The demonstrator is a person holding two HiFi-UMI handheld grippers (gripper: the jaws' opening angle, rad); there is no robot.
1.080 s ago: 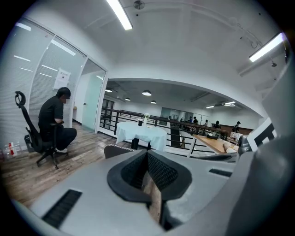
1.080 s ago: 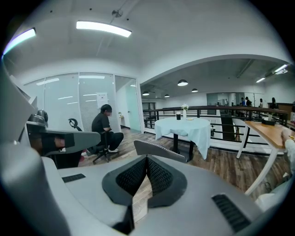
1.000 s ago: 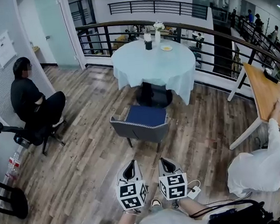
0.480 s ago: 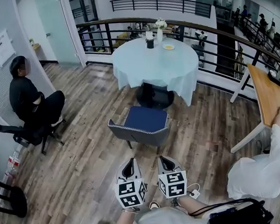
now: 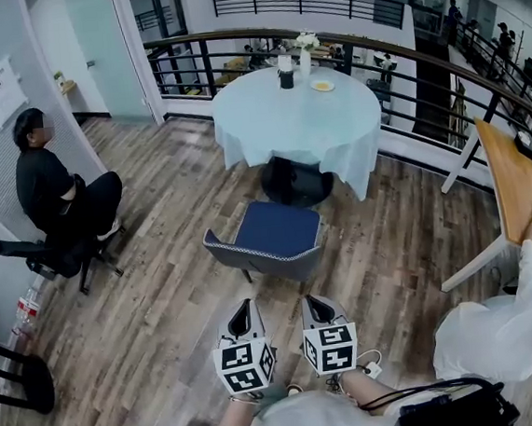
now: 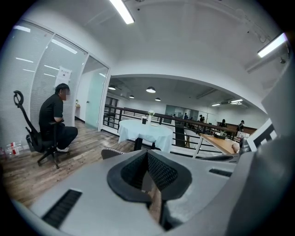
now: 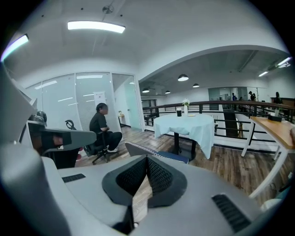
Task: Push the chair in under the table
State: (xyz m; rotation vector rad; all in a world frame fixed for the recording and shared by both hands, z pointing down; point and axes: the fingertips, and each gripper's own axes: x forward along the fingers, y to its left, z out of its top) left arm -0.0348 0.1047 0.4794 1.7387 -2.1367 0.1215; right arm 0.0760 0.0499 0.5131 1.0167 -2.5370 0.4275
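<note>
A grey chair (image 5: 267, 243) with a blue seat stands pulled out from a round table (image 5: 296, 120) draped in a pale cloth. Its back faces me. My left gripper (image 5: 245, 306) and right gripper (image 5: 313, 300) hover side by side, short of the chair back, both shut and empty. In the left gripper view the chair (image 6: 113, 152) peeks over the shut jaws, with the table (image 6: 146, 130) beyond. In the right gripper view the chair (image 7: 154, 153) and the table (image 7: 184, 125) lie straight ahead.
A person (image 5: 56, 195) sits on an office chair at the left by a glass wall. Another person (image 5: 499, 316) in white bends at a wooden desk (image 5: 521, 187) on the right. A black railing (image 5: 401, 63) runs behind the table. A cup, vase and plate stand on the tabletop.
Both grippers have drifted forward toward the chair back, still shut. The chair and table have not moved.
</note>
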